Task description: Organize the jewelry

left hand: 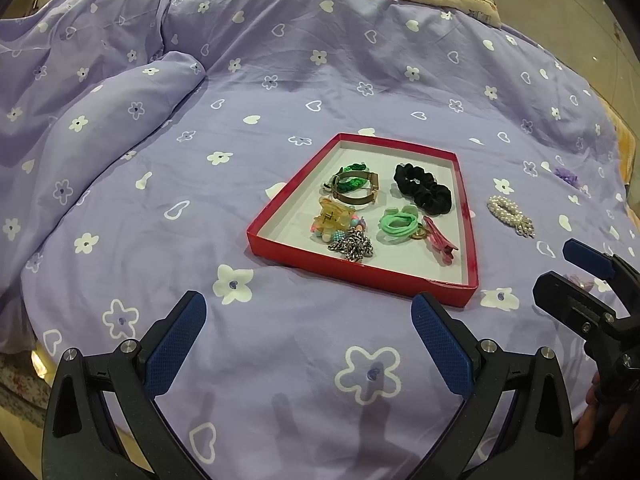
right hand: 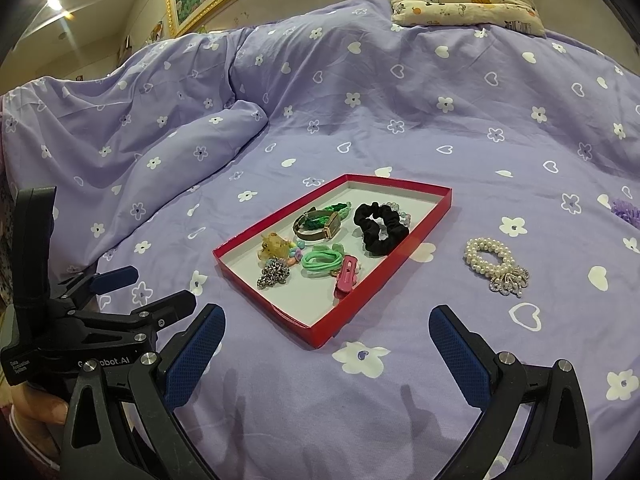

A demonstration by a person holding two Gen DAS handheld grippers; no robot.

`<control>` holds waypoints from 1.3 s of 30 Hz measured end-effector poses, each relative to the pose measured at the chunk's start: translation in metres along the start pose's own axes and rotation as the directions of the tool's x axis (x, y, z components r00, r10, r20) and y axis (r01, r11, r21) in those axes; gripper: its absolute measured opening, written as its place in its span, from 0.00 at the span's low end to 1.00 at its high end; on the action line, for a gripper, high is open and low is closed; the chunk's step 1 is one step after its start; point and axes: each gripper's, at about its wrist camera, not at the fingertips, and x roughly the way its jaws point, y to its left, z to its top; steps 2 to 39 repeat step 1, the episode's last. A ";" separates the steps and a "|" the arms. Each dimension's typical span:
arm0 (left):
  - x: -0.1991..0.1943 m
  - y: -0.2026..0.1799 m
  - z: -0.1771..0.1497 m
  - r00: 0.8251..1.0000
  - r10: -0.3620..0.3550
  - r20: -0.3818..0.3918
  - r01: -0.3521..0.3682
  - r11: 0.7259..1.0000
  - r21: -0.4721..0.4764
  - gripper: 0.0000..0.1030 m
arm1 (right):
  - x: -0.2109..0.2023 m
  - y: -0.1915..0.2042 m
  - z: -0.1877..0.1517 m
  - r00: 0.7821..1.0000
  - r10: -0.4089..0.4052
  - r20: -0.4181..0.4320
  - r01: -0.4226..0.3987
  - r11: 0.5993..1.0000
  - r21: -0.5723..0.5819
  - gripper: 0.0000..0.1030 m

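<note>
Red tray (right hand: 384, 312) mostly filled; pearl bracelet (right hand: 494, 266) lies outside on the bedspread (right hand: 360, 120), likely next. Left gripper (left hand: 308, 312) and right gripper (right hand: 326, 328) both spread wide, empty; right one must reach right and close on it.

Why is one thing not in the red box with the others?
The pearl bracelet lies alone on the purple bedspread, to the right of the red tray, while the other pieces sit inside it. A small purple item also lies farther right. Both grippers are open and empty.
</note>
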 end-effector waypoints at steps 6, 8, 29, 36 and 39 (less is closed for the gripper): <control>0.001 0.000 0.000 1.000 -0.002 -0.001 0.002 1.000 -0.001 1.00 | -0.001 -0.001 0.001 1.000 -0.001 0.000 0.001 1.000 0.001 1.00; 0.001 0.000 0.000 1.000 -0.002 -0.001 0.002 1.000 -0.001 1.00 | -0.001 -0.001 0.001 1.000 -0.001 0.000 0.001 1.000 0.001 1.00; 0.001 0.000 0.000 1.000 -0.002 -0.001 0.002 1.000 -0.001 1.00 | -0.001 -0.001 0.001 1.000 -0.001 0.000 0.001 1.000 0.001 1.00; 0.001 0.000 0.000 1.000 -0.002 -0.001 0.002 1.000 -0.001 1.00 | -0.001 -0.001 0.001 1.000 -0.001 0.000 0.001 1.000 0.001 1.00; 0.001 0.000 0.000 1.000 -0.002 -0.001 0.002 1.000 -0.001 1.00 | -0.001 -0.001 0.001 1.000 -0.001 0.000 0.001 1.000 0.001 1.00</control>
